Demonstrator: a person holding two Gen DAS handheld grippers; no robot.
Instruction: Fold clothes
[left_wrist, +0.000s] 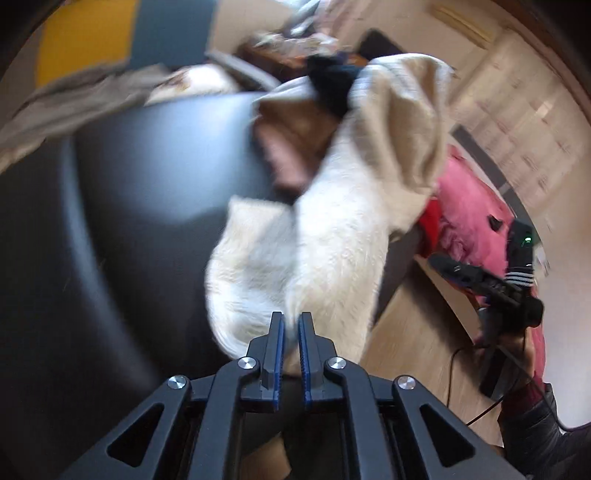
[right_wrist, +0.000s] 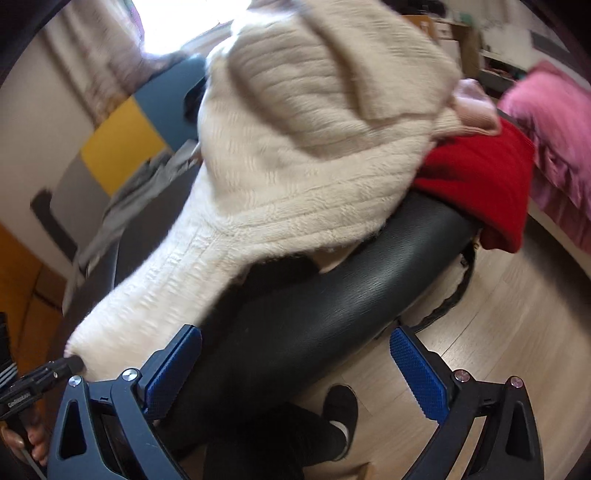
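Starting at the left: your left gripper (left_wrist: 291, 325) is pinching the hem end of the cream knit sweater (left_wrist: 332, 206), its jaws nearly together with fabric between them. From that pinch the sweater is running up and away toward one o'clock in the left wrist view, stretched over the black padded bench (left_wrist: 147, 184), with its far end bunching over a brown garment (left_wrist: 291, 147).

Moving right: your right gripper (right_wrist: 295, 373) is standing wide, jaws far apart and gripping nothing. In its view the sweater (right_wrist: 295, 155) is lying at eleven to twelve o'clock, its long axis slanting from eight o'clock, where the left tool is holding it, up to one o'clock. A red garment (right_wrist: 480, 177) is lying at two o'clock, just beside the sweater, and a pink one (right_wrist: 554, 129) beyond it.

Judgement: the free right gripper is the one to take the next hold; the nearest free hem is lying up and left of its jaws.
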